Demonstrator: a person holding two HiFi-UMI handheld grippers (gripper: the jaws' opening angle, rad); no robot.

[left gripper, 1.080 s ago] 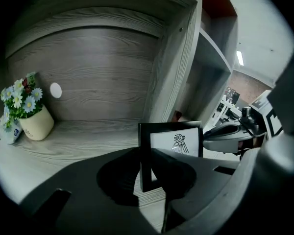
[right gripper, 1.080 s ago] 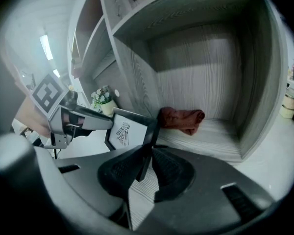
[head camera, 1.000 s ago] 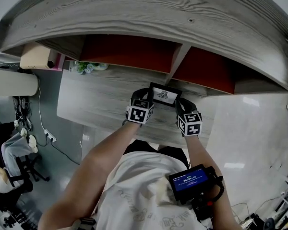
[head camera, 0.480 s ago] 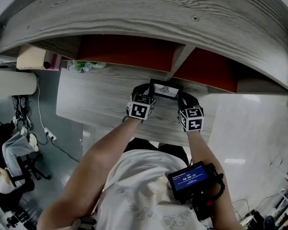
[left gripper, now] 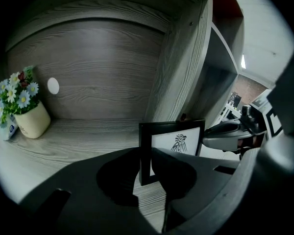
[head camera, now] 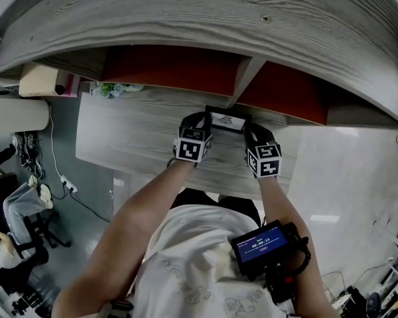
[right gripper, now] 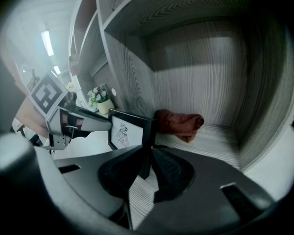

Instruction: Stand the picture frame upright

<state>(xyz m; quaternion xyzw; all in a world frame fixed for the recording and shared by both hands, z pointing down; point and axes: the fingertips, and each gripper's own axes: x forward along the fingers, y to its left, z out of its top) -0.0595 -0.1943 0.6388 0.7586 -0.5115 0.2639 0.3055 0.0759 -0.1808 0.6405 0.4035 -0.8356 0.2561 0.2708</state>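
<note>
**A:** How much room is there around it?

**B:** The desk (head camera: 129, 134) runs wide and bare to the left. An upright divider (head camera: 247, 78) splits the space behind into two compartments, and a thick top board (head camera: 205, 18) hangs over all of it. In the left compartment a flower pot (left gripper: 31, 122) stands in the far left corner, well apart from the work. In the right compartment a red cloth (right gripper: 180, 123) lies near the back wall. The desk's front edge lies close under both hands.

**A:** And the picture frame?

**B:** The picture frame (left gripper: 172, 142) has a narrow black border round a white sheet with a black bird-like figure on it. It stands upright, its face towards the person. Its lower edge looks to be down on the desk, just in front of the divider's front edge.

**A:** Where is it relative to the fingers?

**B:** It sits between the two grippers, which are at about the same height. The left gripper (left gripper: 146, 161) has the frame's left edge between its fingers, low down near the bottom corner. The two pads are closed against the front and back of the border. The right gripper (right gripper: 148, 161) does the same on the right edge, also near the bottom corner. Its fingers pinch the black border and leave the picture uncovered.

**A:** So neither is spread or empty?

**B:** No, each is pinching its own side of the frame, and the top edge stands free above both
</note>
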